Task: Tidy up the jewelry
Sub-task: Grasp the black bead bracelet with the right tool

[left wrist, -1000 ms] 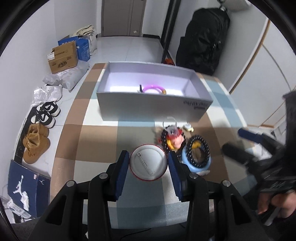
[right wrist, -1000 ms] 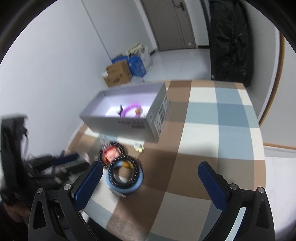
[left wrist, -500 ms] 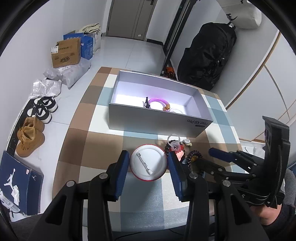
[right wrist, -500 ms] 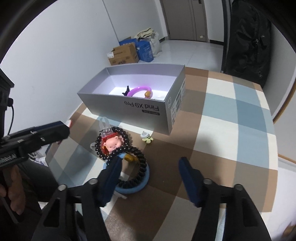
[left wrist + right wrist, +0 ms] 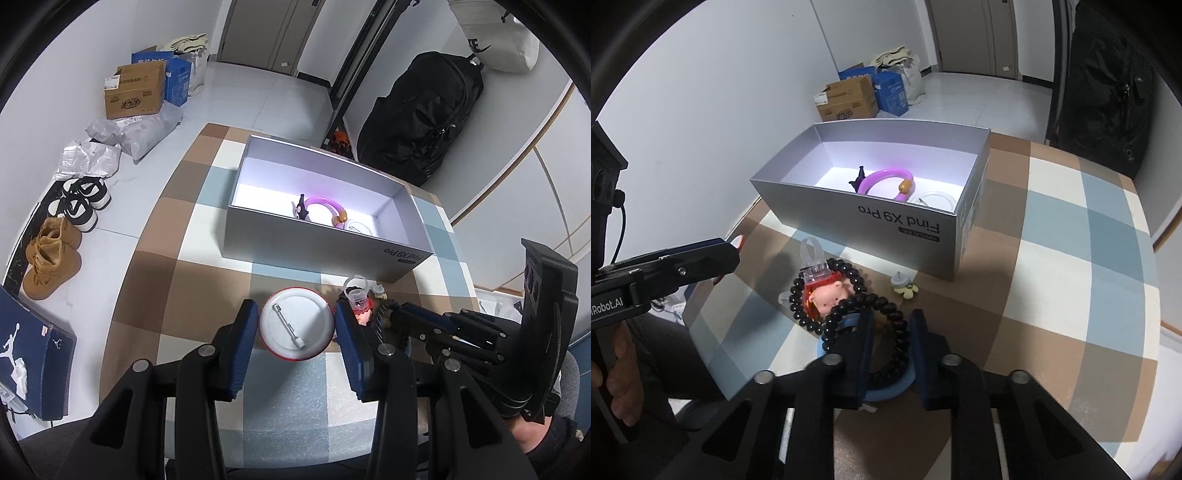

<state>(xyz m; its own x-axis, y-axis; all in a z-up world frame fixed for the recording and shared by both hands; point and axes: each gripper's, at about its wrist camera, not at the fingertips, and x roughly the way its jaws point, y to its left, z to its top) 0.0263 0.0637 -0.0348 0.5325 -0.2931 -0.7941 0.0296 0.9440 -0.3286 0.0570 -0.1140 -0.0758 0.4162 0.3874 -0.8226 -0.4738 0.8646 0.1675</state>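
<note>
The left gripper [image 5: 295, 332] grips a round white badge [image 5: 295, 323] with a red rim, its pin side up, one blue pad on each side. Beyond the badge, the open grey box [image 5: 321, 236] sits on the checked tablecloth [image 5: 155, 288], with a purple ring [image 5: 325, 206] inside. Just right of the badge lie small trinkets [image 5: 358, 295]. Further right of the badge, the right gripper [image 5: 397, 314] reaches in, its jaws having just closed; what is between them is hidden here.
</note>
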